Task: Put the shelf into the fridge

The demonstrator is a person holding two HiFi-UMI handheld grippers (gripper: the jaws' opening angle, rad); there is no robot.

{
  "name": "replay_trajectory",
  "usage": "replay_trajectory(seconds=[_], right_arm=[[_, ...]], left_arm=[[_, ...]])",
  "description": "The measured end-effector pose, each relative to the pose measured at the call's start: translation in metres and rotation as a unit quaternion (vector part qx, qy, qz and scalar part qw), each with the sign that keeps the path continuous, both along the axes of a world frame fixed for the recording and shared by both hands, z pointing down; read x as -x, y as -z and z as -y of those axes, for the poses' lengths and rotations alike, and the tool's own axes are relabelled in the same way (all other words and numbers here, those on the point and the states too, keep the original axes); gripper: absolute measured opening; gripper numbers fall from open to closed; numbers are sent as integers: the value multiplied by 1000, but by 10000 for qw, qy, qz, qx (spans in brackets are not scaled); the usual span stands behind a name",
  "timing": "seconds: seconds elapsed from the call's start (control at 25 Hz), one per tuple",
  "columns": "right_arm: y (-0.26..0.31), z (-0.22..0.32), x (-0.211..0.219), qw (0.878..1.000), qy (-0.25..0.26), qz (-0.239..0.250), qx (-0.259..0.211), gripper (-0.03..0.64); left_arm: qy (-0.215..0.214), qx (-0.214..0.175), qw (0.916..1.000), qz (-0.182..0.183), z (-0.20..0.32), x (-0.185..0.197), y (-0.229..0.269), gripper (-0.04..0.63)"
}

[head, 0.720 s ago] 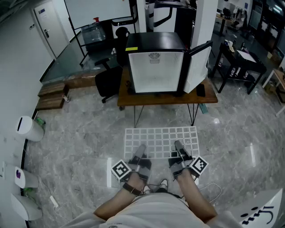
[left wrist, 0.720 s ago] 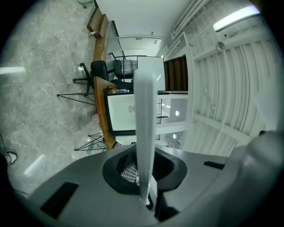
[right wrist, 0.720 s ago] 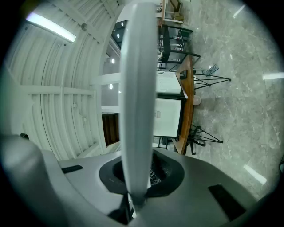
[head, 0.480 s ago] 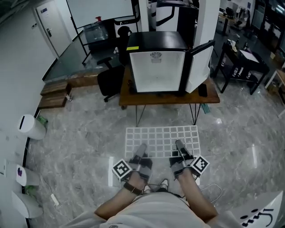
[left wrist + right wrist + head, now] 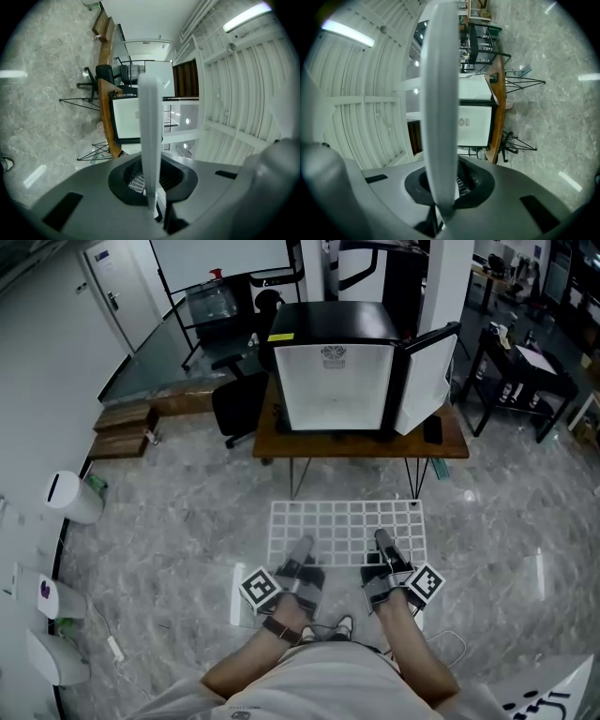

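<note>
Both grippers and the wire shelf (image 5: pixel 347 521) have crept a little toward 12 o'clock in the head view, closing slightly on the table (image 5: pixel 356 446).

Head view: the left gripper (image 5: pixel 300 549) and right gripper (image 5: pixel 382 545) each clamp the shelf's near edge, at its 6 o'clock side, left and right of centre. The white grid lies flat above the grey stone floor (image 5: pixel 169 521), with its long axis running 9 to 3 o'clock and its far edge facing 12. At 12 o'clock from it, well apart, the black mini fridge (image 5: pixel 328 320) stands on the wooden table. Its door (image 5: pixel 427 381) is swung open toward 2 o'clock and the cavity shows plain white walls. An office chair (image 5: pixel 234 404) sits at the table's 9 o'clock side.

Left gripper view: the jaws of the left gripper (image 5: pixel 152 211) are pressed together on the wire shelf (image 5: pixel 150 140). The shelf is seen edge-on as a white bar rising toward 12 o'clock, and a patch of its mesh shows in the recess below. Behind the bar, the view being rolled sideways, are the mini fridge (image 5: pixel 129 119) and the table (image 5: pixel 105 117).

Right gripper view: the right gripper (image 5: pixel 440 211) is likewise closed tight on the wire shelf (image 5: pixel 439 103), a broad white band running 6 to 12 o'clock. The mini fridge (image 5: pixel 476 122) and table (image 5: pixel 499 112) lie at 3 o'clock of it.
</note>
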State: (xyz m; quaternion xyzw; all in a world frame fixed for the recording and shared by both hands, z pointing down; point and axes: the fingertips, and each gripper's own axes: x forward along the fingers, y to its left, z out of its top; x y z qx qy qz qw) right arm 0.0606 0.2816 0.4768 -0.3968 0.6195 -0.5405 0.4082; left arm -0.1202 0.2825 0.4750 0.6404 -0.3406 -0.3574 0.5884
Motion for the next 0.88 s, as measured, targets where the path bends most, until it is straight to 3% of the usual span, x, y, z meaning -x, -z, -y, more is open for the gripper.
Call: replay_trajectory(seconds=[0.44, 0.88], right_arm=[[-4, 43, -53, 9998, 164, 12, 134, 49], [-7, 102, -53, 9998, 175, -24, 113, 49]], left_arm=[[250, 211, 9995, 25, 35, -55, 0, 28], [253, 225, 9994, 12, 94, -55, -7, 28]])
